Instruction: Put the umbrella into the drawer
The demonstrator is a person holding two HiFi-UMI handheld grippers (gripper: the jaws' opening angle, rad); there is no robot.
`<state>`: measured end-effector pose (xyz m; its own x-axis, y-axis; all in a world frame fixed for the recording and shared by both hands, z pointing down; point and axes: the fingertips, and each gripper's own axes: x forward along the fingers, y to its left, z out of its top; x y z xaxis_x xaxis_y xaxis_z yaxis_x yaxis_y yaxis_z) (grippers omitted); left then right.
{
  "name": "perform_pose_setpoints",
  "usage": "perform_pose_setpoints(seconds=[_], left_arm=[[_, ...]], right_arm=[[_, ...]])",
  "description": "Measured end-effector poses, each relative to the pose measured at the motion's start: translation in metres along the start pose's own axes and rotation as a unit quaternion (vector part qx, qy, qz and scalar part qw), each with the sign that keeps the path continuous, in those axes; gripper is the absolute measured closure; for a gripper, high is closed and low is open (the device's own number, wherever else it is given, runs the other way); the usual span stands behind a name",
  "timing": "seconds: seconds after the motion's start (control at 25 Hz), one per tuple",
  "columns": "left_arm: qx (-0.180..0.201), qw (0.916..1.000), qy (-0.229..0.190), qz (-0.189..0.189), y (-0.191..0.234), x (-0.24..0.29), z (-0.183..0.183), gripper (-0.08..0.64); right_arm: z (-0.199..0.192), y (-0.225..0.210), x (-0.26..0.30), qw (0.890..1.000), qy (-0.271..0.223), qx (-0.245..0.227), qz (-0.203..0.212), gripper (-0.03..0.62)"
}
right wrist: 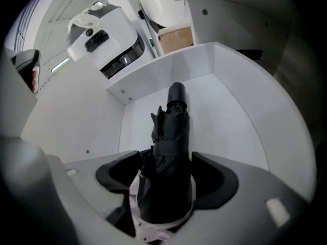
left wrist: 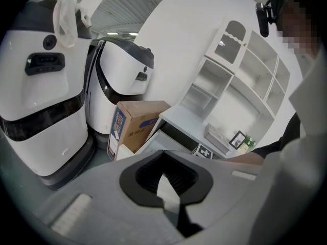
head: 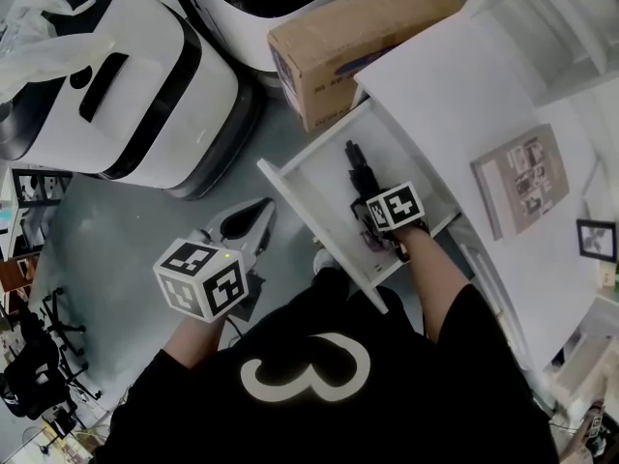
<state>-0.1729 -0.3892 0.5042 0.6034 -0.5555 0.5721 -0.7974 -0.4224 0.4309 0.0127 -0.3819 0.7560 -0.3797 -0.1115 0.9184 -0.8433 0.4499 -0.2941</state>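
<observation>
Right claw stands open astride the umbrella, which lies on the drawer floor, long axis straight ahead of the jaws, along the front edge.

Open white drawer (pulled right out), black umbrella inside

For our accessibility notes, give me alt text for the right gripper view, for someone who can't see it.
A folded black umbrella lies in an open white drawer, between the right gripper's open jaws, its rounded end pointing away from the camera. Beyond the drawer's far wall stand a white machine with black trim and a cardboard box.
</observation>
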Motion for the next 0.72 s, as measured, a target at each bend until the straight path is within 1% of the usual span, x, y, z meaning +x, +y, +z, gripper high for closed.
perform_pose_setpoints(seconds=[0.16, 0.24, 0.32, 0.44, 0.52, 0.6, 0.64, 0.72], left_arm=[[0.005, 0.9999, -0.005, -0.008, -0.006, -0.003, 0.004, 0.551], [0.008, 0.9998, -0.008, -0.014, -0.011, -0.006, 0.007, 0.551], [0.01, 0.9996, -0.014, -0.02, -0.016, -0.008, 0.012, 0.551], [0.013, 0.9992, -0.023, -0.03, -0.025, -0.012, 0.022, 0.551], [0.018, 0.9986, -0.03, -0.039, -0.034, -0.017, 0.029, 0.551], [0.023, 0.9976, -0.04, -0.051, -0.045, -0.025, 0.04, 0.551], [0.025, 0.9969, -0.047, -0.058, -0.051, -0.029, 0.046, 0.551], [0.029, 0.9952, -0.061, -0.07, -0.062, -0.038, 0.057, 0.551]], right_arm=[[0.019, 0.003, -0.031, 0.997, -0.06, 0.043, 0.02, 0.275], [0.031, 0.01, -0.055, 0.994, -0.092, 0.054, 0.034, 0.276], [0.045, 0.023, -0.08, 0.99, -0.128, 0.043, 0.046, 0.275], [0.065, 0.046, -0.124, 0.981, -0.185, -0.005, 0.055, 0.276], [0.078, 0.06, -0.16, 0.971, -0.23, -0.023, 0.062, 0.279], [0.09, 0.077, -0.2, 0.957, -0.278, -0.015, 0.087, 0.307], [0.095, 0.086, -0.221, 0.948, -0.301, -0.008, 0.101, 0.334], [0.103, 0.101, -0.262, 0.93, -0.348, -0.007, 0.115, 0.432]])
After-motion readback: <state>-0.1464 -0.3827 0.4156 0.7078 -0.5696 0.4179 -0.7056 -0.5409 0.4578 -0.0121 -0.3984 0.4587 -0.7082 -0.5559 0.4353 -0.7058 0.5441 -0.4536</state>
